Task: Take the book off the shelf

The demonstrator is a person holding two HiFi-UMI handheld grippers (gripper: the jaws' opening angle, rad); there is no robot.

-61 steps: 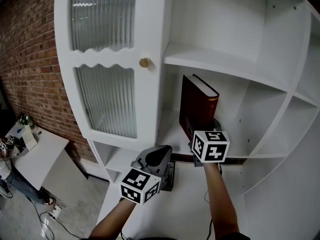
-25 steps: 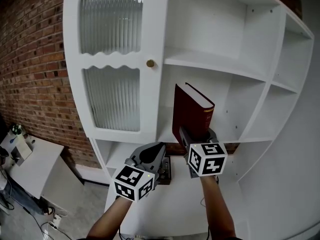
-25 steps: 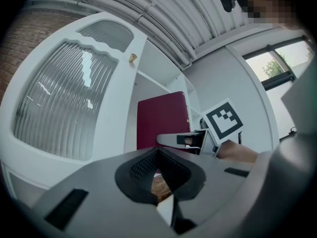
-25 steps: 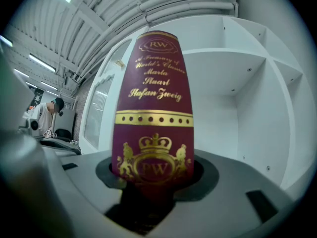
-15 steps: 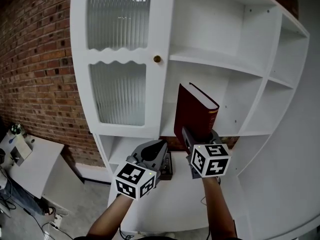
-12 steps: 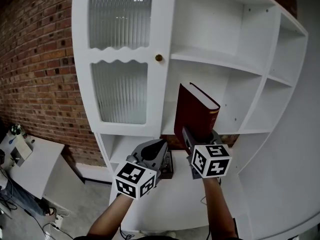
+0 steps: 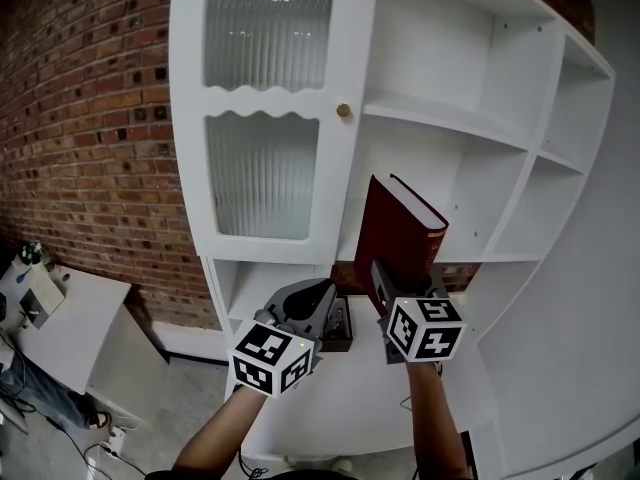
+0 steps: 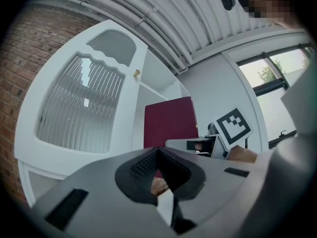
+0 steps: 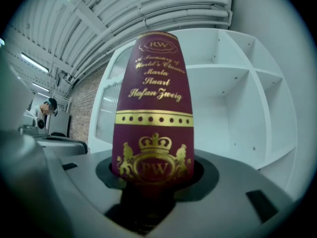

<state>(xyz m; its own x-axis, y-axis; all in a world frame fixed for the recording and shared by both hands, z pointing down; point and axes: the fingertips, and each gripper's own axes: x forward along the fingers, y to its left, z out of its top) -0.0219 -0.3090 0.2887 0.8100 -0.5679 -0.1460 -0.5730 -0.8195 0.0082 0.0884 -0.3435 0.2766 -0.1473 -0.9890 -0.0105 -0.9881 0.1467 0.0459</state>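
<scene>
A thick dark red book (image 7: 398,240) with gold print on its spine (image 9: 153,108) stands upright in my right gripper (image 7: 402,286), which is shut on its lower end. It hangs in front of the open compartment of the white shelf unit (image 7: 470,133), just above the white counter (image 7: 350,403). My left gripper (image 7: 318,303) hovers to the left of the book, shut and empty. In the left gripper view, the book's cover (image 8: 171,120) shows beyond the closed left gripper (image 8: 157,155), apart from it.
The cabinet's ribbed glass door (image 7: 265,168) with a brass knob (image 7: 344,111) is closed on the left. A small dark object (image 7: 340,326) lies on the counter behind my left gripper. A brick wall (image 7: 90,118) and a white side table (image 7: 60,313) are further left.
The book has come out of its compartment with my right gripper and now hangs in front of it. Both grippers have drawn back slightly, and the cabinet sits further right in view.
</scene>
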